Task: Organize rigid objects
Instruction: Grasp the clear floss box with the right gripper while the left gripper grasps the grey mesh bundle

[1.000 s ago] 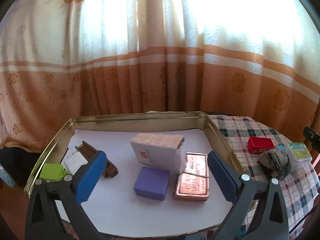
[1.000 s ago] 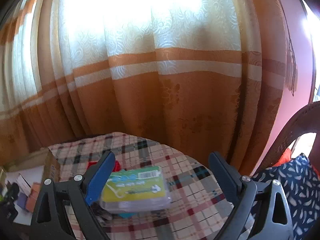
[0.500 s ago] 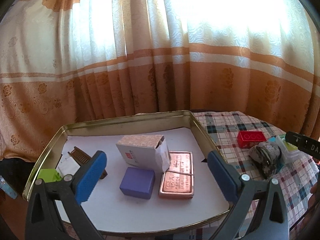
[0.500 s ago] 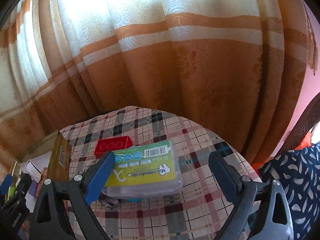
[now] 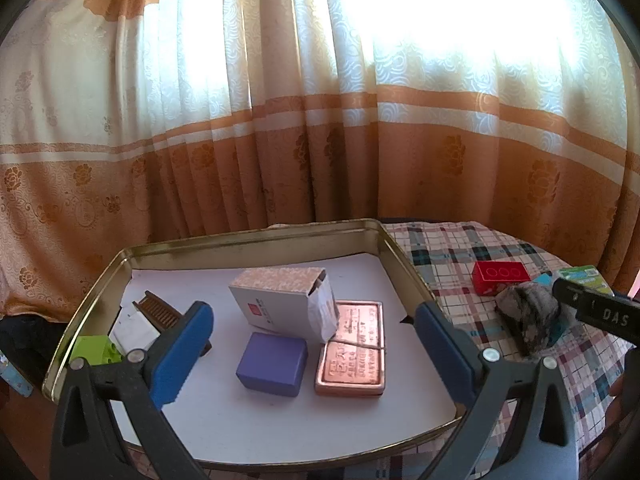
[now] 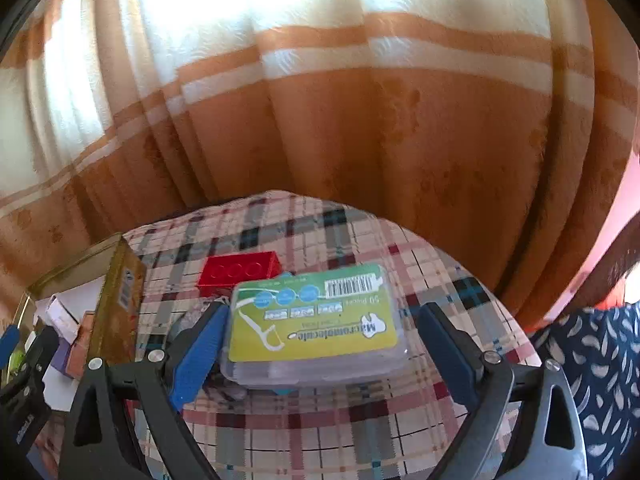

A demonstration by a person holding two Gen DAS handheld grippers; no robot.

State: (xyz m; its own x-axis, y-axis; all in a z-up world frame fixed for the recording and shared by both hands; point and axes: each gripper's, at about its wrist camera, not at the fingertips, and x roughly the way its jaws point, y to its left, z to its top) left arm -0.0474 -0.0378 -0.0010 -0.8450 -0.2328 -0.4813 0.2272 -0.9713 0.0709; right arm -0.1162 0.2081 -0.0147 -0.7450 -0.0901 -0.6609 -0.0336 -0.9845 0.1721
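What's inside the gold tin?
The tin has a white liner. On it sit a white box, a purple box, a copper tin, a comb and a green block. Anything under them is hidden.

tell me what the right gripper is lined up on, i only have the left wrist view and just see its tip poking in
Observer: The right gripper is open around a clear floss pick box with a yellow-green label; the pads are not pressing it.
Operator: is anything under that box
Observer: Something blue peeks out below its near edge; I cannot tell what it is.
Operator: where's the red brick from there
Observer: The red brick lies just behind the box, towards the gold tin.
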